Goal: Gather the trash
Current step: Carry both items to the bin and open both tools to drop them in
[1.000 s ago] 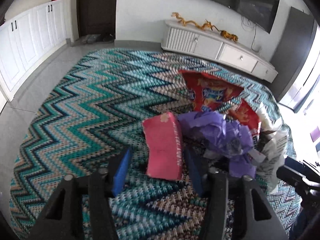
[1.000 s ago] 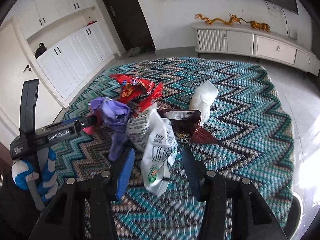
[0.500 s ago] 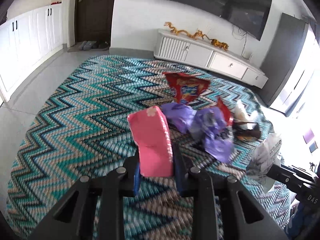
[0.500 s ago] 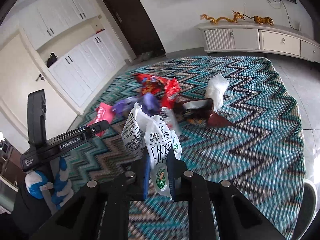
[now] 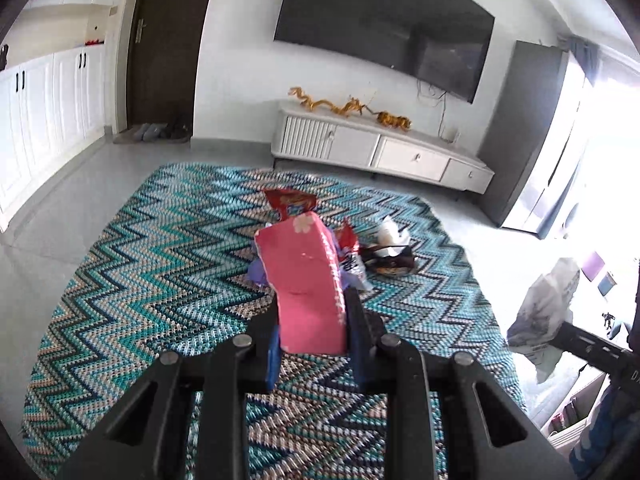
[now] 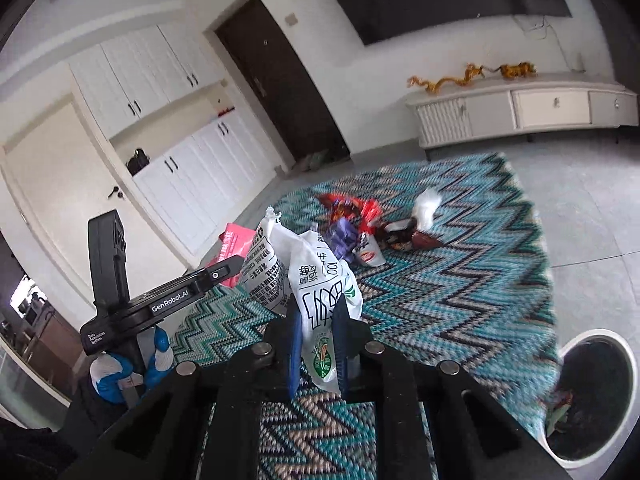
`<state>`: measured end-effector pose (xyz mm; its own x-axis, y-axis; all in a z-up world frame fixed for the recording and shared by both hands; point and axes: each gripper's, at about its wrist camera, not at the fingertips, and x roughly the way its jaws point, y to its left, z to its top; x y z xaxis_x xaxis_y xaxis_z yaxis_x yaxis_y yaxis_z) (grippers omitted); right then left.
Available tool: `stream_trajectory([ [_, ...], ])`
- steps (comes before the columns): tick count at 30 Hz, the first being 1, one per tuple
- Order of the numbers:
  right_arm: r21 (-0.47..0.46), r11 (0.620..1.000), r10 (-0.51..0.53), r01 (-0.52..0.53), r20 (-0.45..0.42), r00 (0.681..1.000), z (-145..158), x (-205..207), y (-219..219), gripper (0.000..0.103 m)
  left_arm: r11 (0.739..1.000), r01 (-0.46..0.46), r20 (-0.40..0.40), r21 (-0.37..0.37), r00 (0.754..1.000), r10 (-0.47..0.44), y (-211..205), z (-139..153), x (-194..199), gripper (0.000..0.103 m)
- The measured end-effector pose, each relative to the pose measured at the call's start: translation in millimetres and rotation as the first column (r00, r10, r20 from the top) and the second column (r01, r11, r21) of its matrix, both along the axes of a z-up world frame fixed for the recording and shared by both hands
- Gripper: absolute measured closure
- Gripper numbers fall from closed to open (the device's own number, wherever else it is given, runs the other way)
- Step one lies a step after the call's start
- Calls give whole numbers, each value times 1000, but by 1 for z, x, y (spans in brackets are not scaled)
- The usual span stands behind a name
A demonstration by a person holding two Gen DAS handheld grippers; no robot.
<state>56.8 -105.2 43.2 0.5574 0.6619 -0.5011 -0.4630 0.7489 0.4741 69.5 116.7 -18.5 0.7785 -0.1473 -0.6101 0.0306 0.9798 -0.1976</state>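
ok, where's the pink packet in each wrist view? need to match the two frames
Left wrist: pink packet at centre frame, upright, clamped in the left gripper.
Right wrist: same packet left of centre, partly hidden behind the left gripper's black finger, and beside the white printed bag that the right gripper holds.
Shared landmark: the gold dragon ornament on the white TV cabinet.

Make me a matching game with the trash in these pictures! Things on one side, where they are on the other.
Things:
1. pink packet
2. white printed bag
3. red snack bag
4. round bin

Places:
A. lying on the zigzag rug
B. pinched in the right gripper
C. on the floor beside the rug
D. pinched in the left gripper

Pairs: 1-D, 2-B, 3-A, 4-C
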Motion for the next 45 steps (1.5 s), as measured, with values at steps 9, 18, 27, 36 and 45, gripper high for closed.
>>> stream_trajectory([
  [9,10,993,-118,118,76,990,27,-61,-57,90,1000,7,44,-1,999,-7,-10,21,-33,78],
  [18,18,965,-260,260,128,957,41,-114,-118,90,986,161,95,31,982,-164,-77,39,-60,78],
  [27,-1,915,-399,402,130,908,36,-149,-173,90,943,312,92,114,942,-323,-155,41,-84,78],
  [36,-4,876,-482,483,66,874,7,-147,-207,90,894,413,57,174,902,-428,-213,35,-84,78],
  [45,-3,863,-504,505,-61,862,-42,-112,-231,90,836,519,-82,178,854,-513,-278,-3,-45,77],
])
